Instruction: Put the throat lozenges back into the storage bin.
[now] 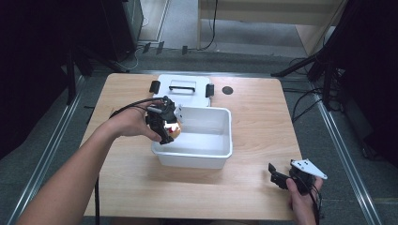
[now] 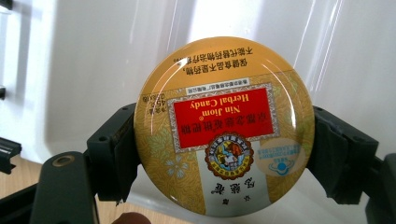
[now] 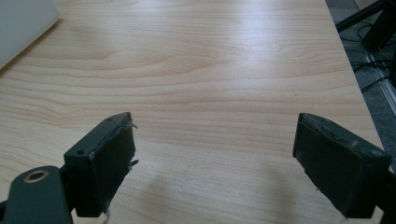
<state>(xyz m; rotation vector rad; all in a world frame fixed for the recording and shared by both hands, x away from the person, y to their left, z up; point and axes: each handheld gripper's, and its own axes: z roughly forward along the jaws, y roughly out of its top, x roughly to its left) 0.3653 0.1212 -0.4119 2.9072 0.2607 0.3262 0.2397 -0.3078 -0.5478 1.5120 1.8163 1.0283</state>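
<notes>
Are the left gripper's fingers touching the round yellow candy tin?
Touching. The left gripper view shows both black fingers pressed against opposite edges of the round yellow candy tin, with no gap.

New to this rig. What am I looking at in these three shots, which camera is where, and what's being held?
There is no robot arm: a person holds a two-jaw gripper in each hand. The high view looks down on a wooden table from the person's side. On it stand an open white plastic bin and, behind the bin, its white lid with a black handle and black clips.

The other two pictures come from cameras riding on the grippers, looking along their black jaws. The left gripper sits at the bin's left rim, and in its own view the jaws clamp a round yellow candy tin labelled "Nin Jiom Herbal Candy", with the bin's white inside behind it. The right gripper is near the table's near right corner; its jaws stand apart with nothing between them over bare wood.
</notes>
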